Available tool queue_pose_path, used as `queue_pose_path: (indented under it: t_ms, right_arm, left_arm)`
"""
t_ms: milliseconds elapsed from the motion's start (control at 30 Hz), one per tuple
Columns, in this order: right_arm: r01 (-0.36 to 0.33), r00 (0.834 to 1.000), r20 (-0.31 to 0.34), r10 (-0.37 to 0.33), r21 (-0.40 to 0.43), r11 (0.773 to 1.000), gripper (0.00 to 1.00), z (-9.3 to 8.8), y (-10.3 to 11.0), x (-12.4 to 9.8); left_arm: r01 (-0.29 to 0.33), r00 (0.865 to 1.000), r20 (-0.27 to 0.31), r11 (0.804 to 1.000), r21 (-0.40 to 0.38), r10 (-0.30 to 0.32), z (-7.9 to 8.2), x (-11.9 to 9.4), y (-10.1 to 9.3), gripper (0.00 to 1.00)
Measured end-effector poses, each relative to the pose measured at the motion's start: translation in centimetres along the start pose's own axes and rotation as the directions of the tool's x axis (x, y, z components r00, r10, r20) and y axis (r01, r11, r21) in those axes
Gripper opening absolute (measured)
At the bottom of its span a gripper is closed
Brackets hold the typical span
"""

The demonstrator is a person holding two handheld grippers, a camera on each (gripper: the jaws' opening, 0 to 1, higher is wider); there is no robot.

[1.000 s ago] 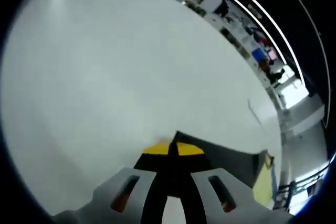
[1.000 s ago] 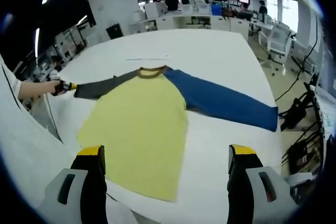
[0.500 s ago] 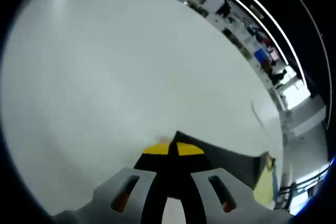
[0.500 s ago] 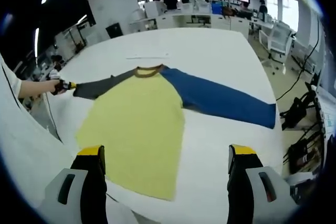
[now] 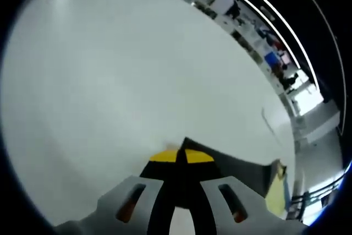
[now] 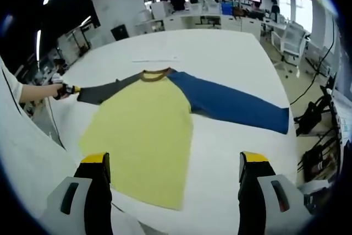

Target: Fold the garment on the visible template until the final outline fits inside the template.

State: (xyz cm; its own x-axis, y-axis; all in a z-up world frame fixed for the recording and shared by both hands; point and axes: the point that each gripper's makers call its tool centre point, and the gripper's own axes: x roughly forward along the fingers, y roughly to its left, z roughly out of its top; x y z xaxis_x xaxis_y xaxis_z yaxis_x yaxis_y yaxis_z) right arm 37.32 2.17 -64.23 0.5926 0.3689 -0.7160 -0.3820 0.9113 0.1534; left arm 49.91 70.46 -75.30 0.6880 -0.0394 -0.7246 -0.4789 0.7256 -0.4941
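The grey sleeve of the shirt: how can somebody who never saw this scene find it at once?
On the big white table a yellow shirt lies flat. The grey sleeve runs from its brown collar toward the left gripper, which pinches its cuff. The opposite sleeve is blue and lies free.

The left gripper has its jaws pressed together, pinching the end of the dark sleeve; in the right gripper view it sits far left in the person's hand, forearm reaching in. The right gripper hovers, jaws spread wide apart, holding nothing.
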Motion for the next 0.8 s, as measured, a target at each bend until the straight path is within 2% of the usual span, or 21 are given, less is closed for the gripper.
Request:
queue_pose_path:
  t_ms: [400,667,800]
  right_arm:
    - [-0.005,1.000,0.000,0.005,0.002,1.000,0.97,-0.4,-0.1,-0.2]
    - [-0.019,1.000,0.001,0.019,-0.008,1.000,0.97,-0.3,-0.2,-0.3]
    - [-0.029,1.000,0.001,0.029,-0.017,0.999,0.97,-0.3,-0.2,-0.3]
  left_arm:
    - [-0.011,1.000,0.001,1.000,0.026,0.011,-0.8,-1.3,-0.5,0.00]
    - [-0.023,1.000,0.016,0.999,0.024,0.022,-0.6,-2.0,0.8,0.02]
    - [-0.025,1.000,0.020,0.999,0.037,0.024,-1.0,-2.5,1.1,0.05]
